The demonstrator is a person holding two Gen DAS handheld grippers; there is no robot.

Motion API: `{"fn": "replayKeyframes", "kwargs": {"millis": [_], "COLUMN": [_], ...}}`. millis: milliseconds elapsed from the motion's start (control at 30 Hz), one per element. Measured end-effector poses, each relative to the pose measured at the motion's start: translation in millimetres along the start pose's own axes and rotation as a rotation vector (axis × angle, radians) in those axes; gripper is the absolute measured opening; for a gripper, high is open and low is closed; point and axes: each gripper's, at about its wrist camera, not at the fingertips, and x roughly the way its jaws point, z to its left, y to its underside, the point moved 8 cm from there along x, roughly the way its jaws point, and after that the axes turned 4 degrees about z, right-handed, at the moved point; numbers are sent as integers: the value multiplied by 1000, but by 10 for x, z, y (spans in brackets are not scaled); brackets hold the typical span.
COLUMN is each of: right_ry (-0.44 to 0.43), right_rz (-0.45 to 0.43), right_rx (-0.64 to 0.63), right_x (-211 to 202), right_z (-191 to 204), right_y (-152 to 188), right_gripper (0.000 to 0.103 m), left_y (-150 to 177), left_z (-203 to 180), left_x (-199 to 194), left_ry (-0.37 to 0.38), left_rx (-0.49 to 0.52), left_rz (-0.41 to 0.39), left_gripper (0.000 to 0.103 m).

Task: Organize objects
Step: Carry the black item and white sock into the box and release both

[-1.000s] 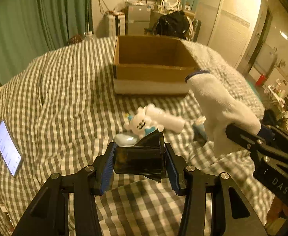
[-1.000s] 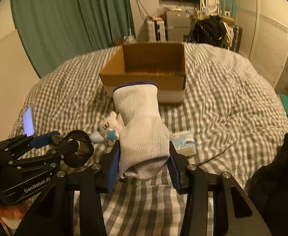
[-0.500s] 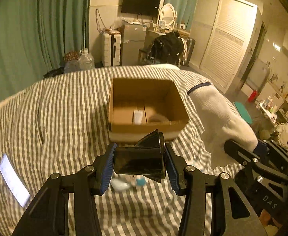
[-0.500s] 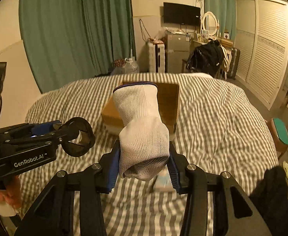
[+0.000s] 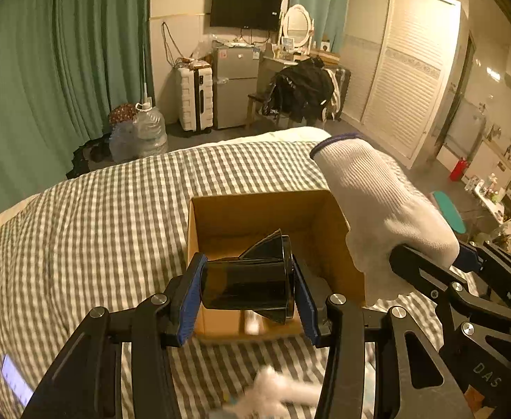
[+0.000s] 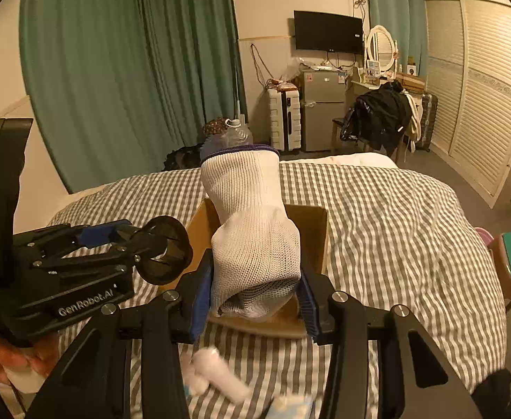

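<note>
My left gripper (image 5: 246, 288) is shut on a black funnel-shaped cup (image 5: 248, 282), held sideways over the near part of an open cardboard box (image 5: 255, 209) on the checked bed. My right gripper (image 6: 253, 288) is shut on a white knitted glove (image 6: 252, 230) with a dark cuff, which stands up between the pads above the box (image 6: 313, 223). In the left wrist view the glove (image 5: 377, 202) hangs over the box's right wall. In the right wrist view the left gripper with the black cup (image 6: 166, 249) sits at the left.
A white plush toy (image 5: 280, 394) and a white bottle (image 6: 220, 370) lie blurred on the bedspread in front of the box. A lit phone (image 5: 14, 380) lies at the bed's left edge. Green curtains, a small fridge, a suitcase and a chair stand beyond the bed.
Both grippers have risen and moved forward towards the box, each keeping its hold. The box now lies right under them and the toys have slid to the bottom of view.
</note>
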Motion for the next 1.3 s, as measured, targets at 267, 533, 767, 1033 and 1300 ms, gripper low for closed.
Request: {"fn": "replayKeyframes", "kwargs": {"millis": [267,533,767,1033,1300], "right_ry": [-7,4,-28,-35,10], "right_rz": [77,157,167,104,-22], "right_rx": [18,35,65,109,73], "right_x": [879,1561,1697,1302,317], "right_z": [-186,-454,-519,-545,-426], "right_y": [-112,72,145,-4,-366], "right_gripper": [43,43,45,67,79], "left_y": [-96,39,191,101,-145], "left_z": [126,115,40,16,-15], "left_x": [827,1288,1426,1009,-23], "left_ry": [-51,-43,-48,-84,-107], "left_rx": [10,43,72,63,52], "left_rz": [67,116,135,86,-43], "left_gripper": [49,49,49,79,92]}}
